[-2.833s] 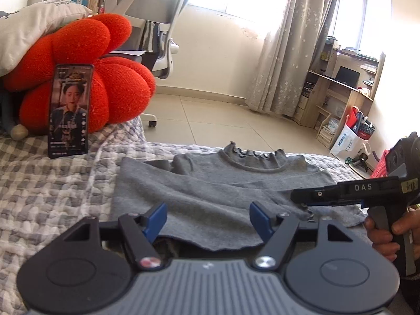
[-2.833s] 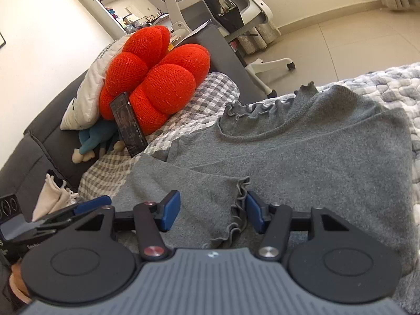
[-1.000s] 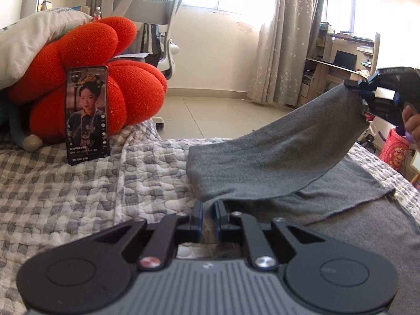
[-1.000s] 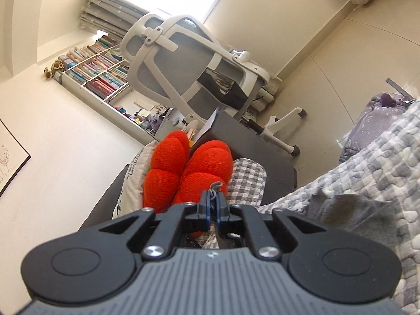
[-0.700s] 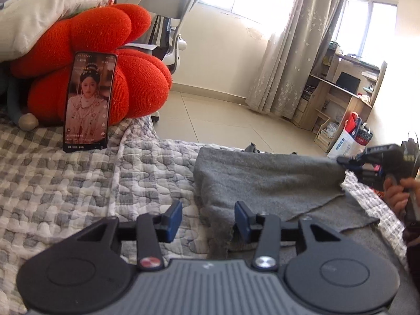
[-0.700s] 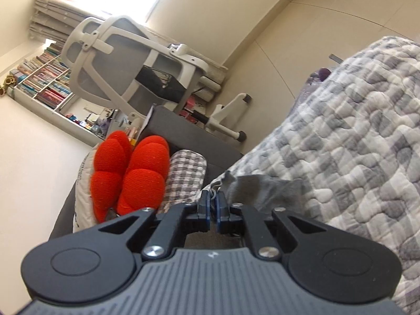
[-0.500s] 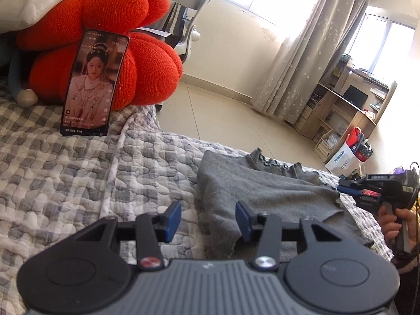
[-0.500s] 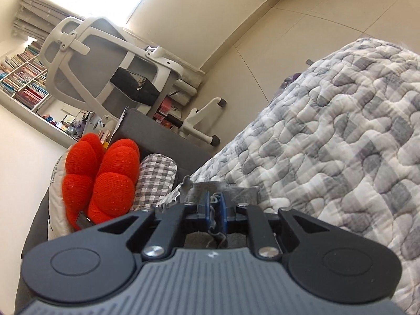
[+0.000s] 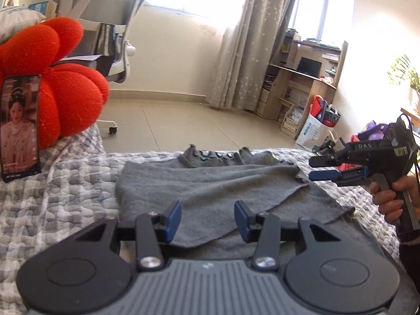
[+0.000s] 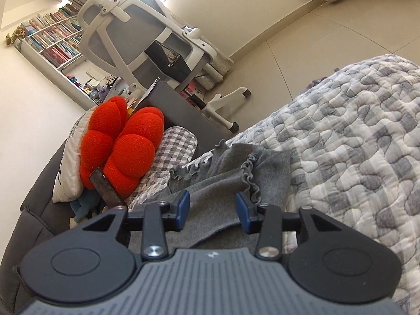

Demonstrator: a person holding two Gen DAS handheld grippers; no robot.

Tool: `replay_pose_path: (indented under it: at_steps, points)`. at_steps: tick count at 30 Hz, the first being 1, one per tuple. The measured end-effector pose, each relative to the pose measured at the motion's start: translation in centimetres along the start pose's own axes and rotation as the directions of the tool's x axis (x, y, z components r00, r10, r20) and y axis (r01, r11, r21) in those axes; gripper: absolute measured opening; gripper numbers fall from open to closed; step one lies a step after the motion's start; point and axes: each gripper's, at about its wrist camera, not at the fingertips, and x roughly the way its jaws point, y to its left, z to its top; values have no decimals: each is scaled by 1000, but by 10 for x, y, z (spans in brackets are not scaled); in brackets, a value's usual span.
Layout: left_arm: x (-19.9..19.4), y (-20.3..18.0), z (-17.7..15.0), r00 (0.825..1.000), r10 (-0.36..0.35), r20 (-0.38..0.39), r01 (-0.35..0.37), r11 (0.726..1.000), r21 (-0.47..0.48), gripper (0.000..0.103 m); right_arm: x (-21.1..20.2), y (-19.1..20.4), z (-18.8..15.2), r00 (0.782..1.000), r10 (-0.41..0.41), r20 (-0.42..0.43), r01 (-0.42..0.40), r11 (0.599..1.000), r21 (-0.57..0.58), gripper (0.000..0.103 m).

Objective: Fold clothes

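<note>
A gray sweater [image 9: 210,183] lies folded on the quilt [image 9: 78,183] near its far edge. The left gripper [image 9: 207,216] hangs over its near hem, jaws apart, gripping nothing. The right gripper [image 10: 212,207], jaws just opening, has the ruffled cuff [image 10: 249,176] loose between them. Only the left view shows a hand [image 9: 391,197]; only the right shows the bookshelf [image 10: 52,42].

Grey top [image 9: 223,183] with frilled edging, on a grey-and-white patchwork quilt [image 10: 354,136]. Red cushion [image 9: 63,92], grey-white checked pillow [image 10: 176,144], dark grey sofa [image 10: 31,210]. Black grippers, blue pads [image 9: 174,216]. White-framed grey mesh chair [image 10: 136,26]. Beige floor tiles [image 9: 170,120].
</note>
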Motion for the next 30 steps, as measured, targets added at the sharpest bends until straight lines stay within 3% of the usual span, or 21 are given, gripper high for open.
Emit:
replay_pose_path:
  at_steps: [5, 11, 13, 14, 15, 17, 23, 30]
  points:
    - [39, -28, -4, 996, -68, -64, 72, 996, 60, 44, 4, -4, -12, 998, -49, -49, 50, 999, 17, 42]
    - [61, -53, -12, 995, -23, -98, 39, 985, 168, 40, 7, -10, -18, 998, -59, 16, 58, 998, 38, 36]
    - [63, -57, -12, 996, 3, -93, 14, 983, 184, 32, 13, -11, -18, 996, -75, 46, 74, 997, 31, 24]
    - [64, -58, -12, 996, 13, -90, 4, 981, 192, 26, 16, -11, -19, 994, -90, 55, 89, 996, 31, 10]
    - [65, -60, -11, 996, 24, -86, -6, 980, 200, 17, 18, -12, -20, 992, -105, 63, 103, 994, 33, 3]
    - [61, -61, -10, 997, 30, -66, -16, 979, 202, 2, 15, -8, -23, 989, -117, 87, 116, 993, 16, 3]
    - [37, -65, -4, 1000, 12, 8, -14, 971, 237, 0, -8, 20, -27, 977, -145, 153, 163, 980, -110, 3]
    - [40, -61, -7, 996, -16, -89, 37, 969, 246, 2, -1, 13, -42, 971, -221, 95, 234, 961, -149, 3]
